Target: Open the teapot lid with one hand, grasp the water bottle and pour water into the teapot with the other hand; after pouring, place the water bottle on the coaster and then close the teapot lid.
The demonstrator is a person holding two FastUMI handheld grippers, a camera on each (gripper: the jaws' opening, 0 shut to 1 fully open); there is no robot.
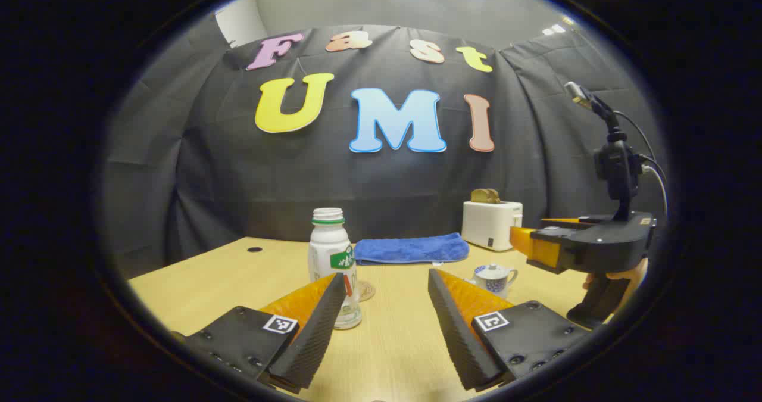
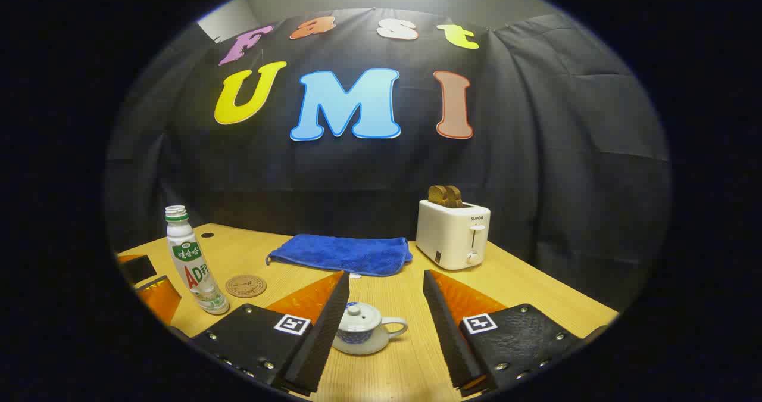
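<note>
The capless water bottle (image 1: 331, 253) stands upright just beyond my left gripper (image 1: 386, 275), partly behind its left finger; the jaws are open and hold nothing. A round coaster (image 1: 365, 290) lies right beside the bottle. In the right gripper view the small white-and-blue teapot (image 2: 363, 327) sits with its lid (image 2: 355, 311) on, between the open fingers of my right gripper (image 2: 385, 275), which touch nothing. The bottle (image 2: 193, 265) and coaster (image 2: 245, 285) stand at the left there. From the left gripper view, the right gripper (image 1: 517, 238) hovers above the teapot (image 1: 494, 278).
A folded blue towel (image 2: 342, 253) lies at the back of the wooden table (image 2: 536, 295). A white toaster (image 2: 452, 232) with bread in its slots stands at the back right. The black cloth wall closes off the table's far side.
</note>
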